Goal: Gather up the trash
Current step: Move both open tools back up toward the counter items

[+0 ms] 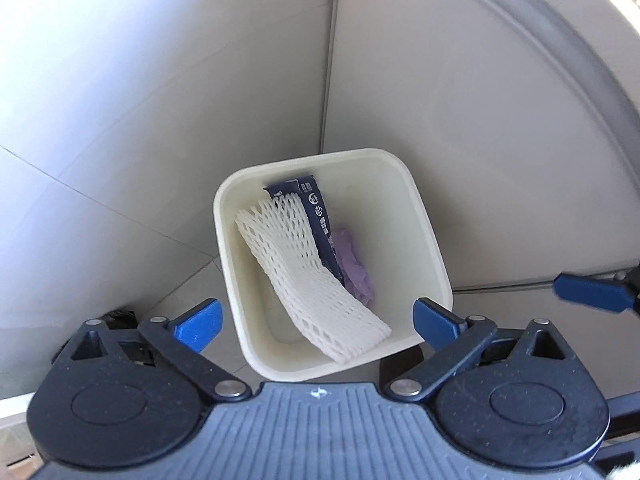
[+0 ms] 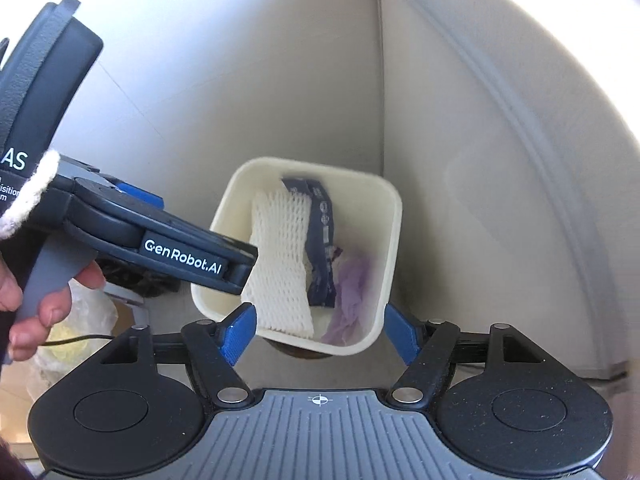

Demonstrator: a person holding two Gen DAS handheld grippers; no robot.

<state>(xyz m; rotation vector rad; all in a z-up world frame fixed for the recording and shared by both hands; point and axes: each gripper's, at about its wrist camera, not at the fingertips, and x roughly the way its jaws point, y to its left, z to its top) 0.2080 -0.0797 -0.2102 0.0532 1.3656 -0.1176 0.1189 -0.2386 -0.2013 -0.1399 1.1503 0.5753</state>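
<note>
Left wrist view looks down on pale floor tiles (image 1: 120, 160) and, on them, a cream square bin (image 1: 424, 240) that stands open-topped near a tile joint, placed so trash can be dropped straight in from above. Inside, a white foam fruit net (image 1: 316, 292) leans from the upper left wall down toward the near right corner; being springy, it props itself rather than lying flat. Behind it a dark blue wrapper (image 1: 320, 220) stands on edge against the net, and a crumpled lilac piece (image 1: 354, 268) sits low on the bottom beside the wrapper.

Both tools hang above the bin with nothing between their fingers. The left gripper (image 1: 318, 320) is spread wide, its blue pads either side of the near rim, which suggests a piece has just been let go. The right gripper (image 2: 318, 334) is likewise wide and empty, hovering over the near edge of the bin.
</note>
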